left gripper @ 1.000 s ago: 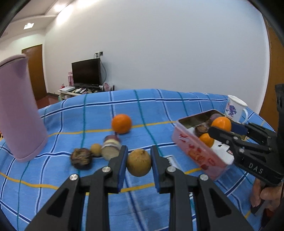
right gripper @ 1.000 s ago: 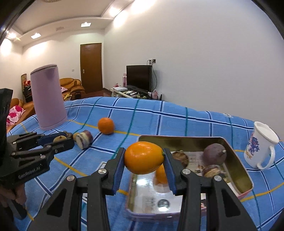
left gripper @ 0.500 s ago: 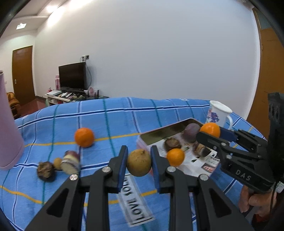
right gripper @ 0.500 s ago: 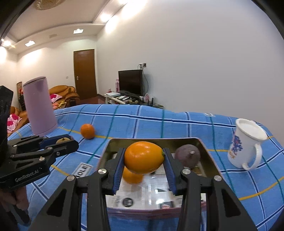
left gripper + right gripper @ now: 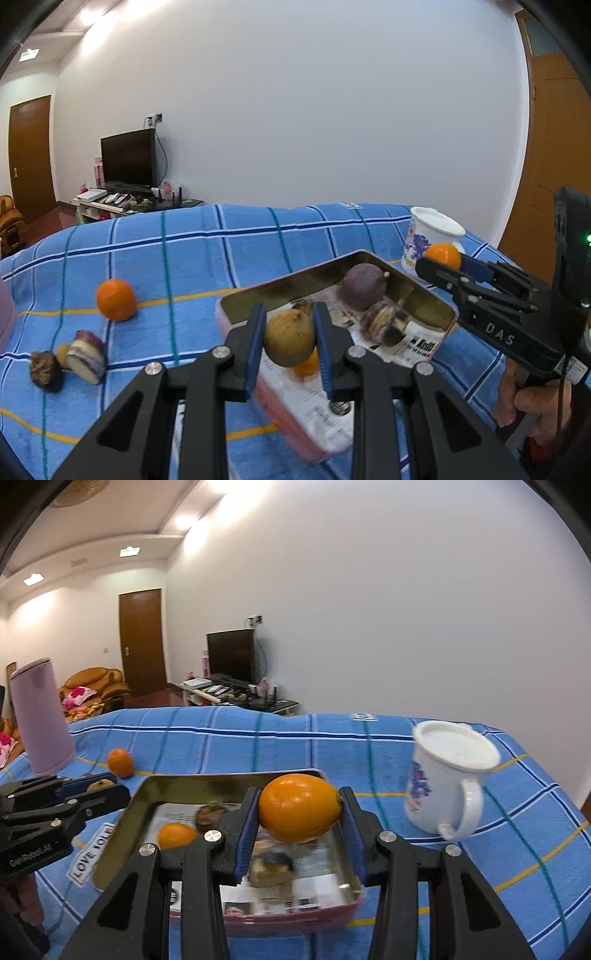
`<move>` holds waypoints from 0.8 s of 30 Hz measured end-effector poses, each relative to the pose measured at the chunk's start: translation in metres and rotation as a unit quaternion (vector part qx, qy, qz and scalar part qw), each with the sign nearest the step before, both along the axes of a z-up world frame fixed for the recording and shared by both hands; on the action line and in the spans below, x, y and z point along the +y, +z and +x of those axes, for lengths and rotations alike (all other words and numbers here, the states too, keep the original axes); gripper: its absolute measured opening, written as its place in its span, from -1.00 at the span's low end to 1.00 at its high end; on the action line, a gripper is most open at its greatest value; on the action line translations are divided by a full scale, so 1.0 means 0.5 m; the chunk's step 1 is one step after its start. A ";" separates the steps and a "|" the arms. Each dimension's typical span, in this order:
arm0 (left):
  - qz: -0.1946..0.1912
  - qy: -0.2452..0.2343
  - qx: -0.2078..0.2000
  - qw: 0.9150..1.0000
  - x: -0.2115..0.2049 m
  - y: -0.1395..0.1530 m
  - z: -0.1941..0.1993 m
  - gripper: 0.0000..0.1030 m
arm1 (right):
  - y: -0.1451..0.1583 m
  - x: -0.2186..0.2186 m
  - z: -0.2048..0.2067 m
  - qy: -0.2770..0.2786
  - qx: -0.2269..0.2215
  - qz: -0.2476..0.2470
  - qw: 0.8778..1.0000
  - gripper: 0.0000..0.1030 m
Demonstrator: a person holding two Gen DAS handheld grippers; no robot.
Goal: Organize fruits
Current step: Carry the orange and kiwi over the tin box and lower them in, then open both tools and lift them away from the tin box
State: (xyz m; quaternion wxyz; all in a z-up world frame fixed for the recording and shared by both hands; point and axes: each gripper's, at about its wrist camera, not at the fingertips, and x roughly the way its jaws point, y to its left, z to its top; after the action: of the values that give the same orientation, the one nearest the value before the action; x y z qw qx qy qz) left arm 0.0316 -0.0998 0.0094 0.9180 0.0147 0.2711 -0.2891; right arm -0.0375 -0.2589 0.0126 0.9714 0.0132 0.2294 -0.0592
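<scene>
Two grippers, both of black plastic with blue pads, are each clamped on a fruit above the tin. The left gripper [image 5: 289, 338] pinches a round, dull brown fruit [image 5: 289, 338] with a matte, slightly rough skin. The right gripper [image 5: 299, 816] pinches a smooth, glossy orange [image 5: 300, 808] of oval shape. Both fruits hang over the pink metal tin [image 5: 147, 786], a shallow rectangle with rounded corners and a shiny golden inside; printed paper lines its bottom.

Inside the tin lie a small orange [image 5: 176, 835], a smooth purple fruit [image 5: 363, 285] and some dark wrinkled pieces, which are blurred and partly hidden behind the fingers, so I cannot name them. On the cloth to the left rest one more orange [image 5: 115, 299], a cut piece with purple skin and pale flesh [image 5: 88, 356] and a dark shrivelled fruit [image 5: 45, 370].

A white enamel mug [image 5: 445, 781] with a blue flower print stands just beside the tin. The table wears a soft blue checked cloth [image 5: 221, 251]. A tall lilac cylinder [image 5: 40, 720] stands at the far left. Behind are a white wall, a television [image 5: 231, 655], a brown door and a sofa.
</scene>
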 end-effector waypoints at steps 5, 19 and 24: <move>0.003 -0.007 0.010 1.000 -0.050 -0.002 0.005 -0.47 | -0.010 -0.035 0.007 -0.012 0.021 0.009 1.000 -0.14; 0.046 -0.048 0.035 0.997 -0.123 -0.042 -0.014 -0.47 | -0.050 -0.030 0.036 0.003 0.086 0.024 0.996 -0.14; 0.051 -0.044 0.048 0.997 -0.127 -0.047 -0.006 -0.46 | -0.050 -0.024 0.035 0.003 0.086 0.020 0.996 -0.14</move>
State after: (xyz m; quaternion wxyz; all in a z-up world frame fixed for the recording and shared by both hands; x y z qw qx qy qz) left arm 0.0284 -0.1631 -0.0142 0.8885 0.0592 0.3278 -0.3156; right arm -0.0198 -0.2709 -0.0125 0.9478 0.0265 0.3134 -0.0525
